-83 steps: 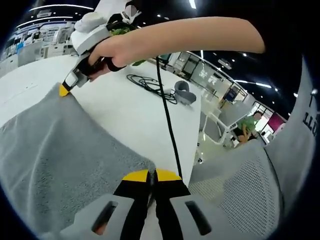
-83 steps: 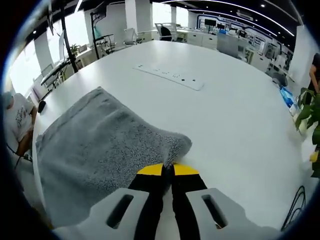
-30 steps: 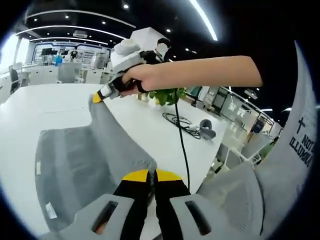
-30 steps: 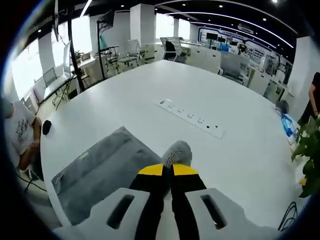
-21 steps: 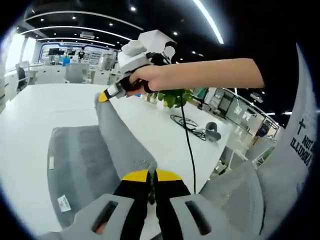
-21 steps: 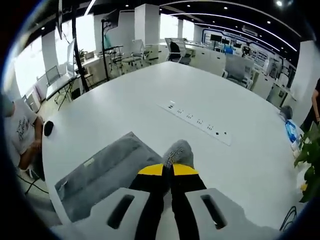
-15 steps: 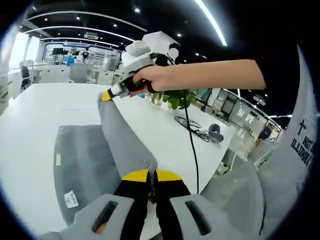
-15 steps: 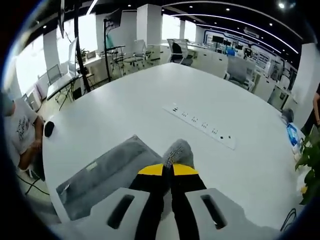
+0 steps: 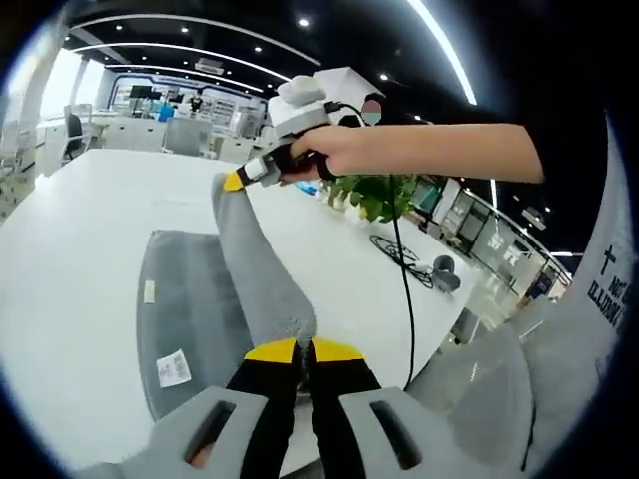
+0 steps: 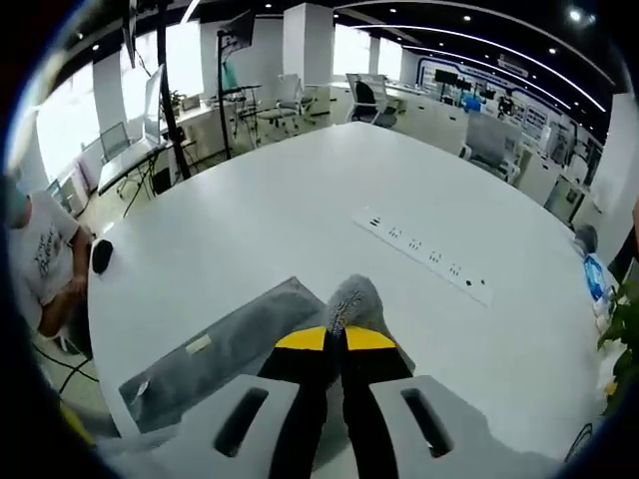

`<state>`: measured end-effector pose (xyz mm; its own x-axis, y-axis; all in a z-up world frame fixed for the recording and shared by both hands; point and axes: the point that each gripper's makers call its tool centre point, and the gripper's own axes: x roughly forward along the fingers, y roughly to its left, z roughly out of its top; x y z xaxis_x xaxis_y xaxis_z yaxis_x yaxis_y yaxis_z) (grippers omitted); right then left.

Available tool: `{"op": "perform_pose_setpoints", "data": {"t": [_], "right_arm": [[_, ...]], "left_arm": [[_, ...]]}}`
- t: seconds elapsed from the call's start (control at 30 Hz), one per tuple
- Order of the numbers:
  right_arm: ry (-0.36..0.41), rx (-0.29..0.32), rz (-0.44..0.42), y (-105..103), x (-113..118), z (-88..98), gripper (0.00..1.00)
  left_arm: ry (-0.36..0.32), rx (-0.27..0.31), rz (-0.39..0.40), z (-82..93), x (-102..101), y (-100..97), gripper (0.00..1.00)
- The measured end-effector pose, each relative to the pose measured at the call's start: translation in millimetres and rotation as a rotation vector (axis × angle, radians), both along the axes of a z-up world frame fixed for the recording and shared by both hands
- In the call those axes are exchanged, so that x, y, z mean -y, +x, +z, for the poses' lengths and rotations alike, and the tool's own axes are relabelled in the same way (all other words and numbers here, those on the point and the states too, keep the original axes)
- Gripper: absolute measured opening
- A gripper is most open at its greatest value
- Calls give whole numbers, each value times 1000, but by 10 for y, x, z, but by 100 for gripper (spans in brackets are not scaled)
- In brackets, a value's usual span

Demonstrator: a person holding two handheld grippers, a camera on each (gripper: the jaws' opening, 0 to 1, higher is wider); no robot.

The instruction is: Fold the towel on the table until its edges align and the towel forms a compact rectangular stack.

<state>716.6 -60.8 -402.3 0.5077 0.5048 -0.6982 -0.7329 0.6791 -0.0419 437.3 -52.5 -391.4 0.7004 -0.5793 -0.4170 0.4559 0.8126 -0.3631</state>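
Observation:
A grey towel (image 9: 190, 299) lies partly on the white table (image 9: 70, 220), with one edge lifted into the air. My left gripper (image 9: 303, 348) is shut on one lifted corner of the towel. My right gripper (image 9: 236, 181), held by a hand at the top of the left gripper view, is shut on the other lifted corner. In the right gripper view my right gripper (image 10: 338, 338) pinches a bunched grey corner, and the rest of the towel (image 10: 210, 349) lies flat below with white labels showing.
A power strip (image 10: 424, 257) lies across the table (image 10: 260, 210) beyond the towel. A black cable (image 9: 404, 254) and a grey object (image 9: 443, 275) sit near a green plant (image 9: 374, 195). A seated person (image 10: 35, 254) is at the table's left edge. Office desks and chairs fill the background.
Both grippers have lifted the towel's near edge off the table and carried it over the flat part; the underside with white labels has come into view.

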Motion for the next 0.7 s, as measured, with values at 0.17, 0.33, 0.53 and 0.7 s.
{"op": "perform_pose_setpoints", "data": {"t": [0.17,0.33,0.53,0.7], "right_arm": [[-1,-3,14,-53,-114,9,1],[-6,-6,31,-62,-230,33,1],[-5,-3,46,-100,-366,40,1],[-17,-7,61,-179,-440,7,1]], "left_arm": [[-5,0,19,-8,-87,-15,3],[-14,0,31,4,-151,-38,3],[-18,-3,58,-24,-253,-49,3],[-12,-15,79,-58,-362,-98,3]]}}
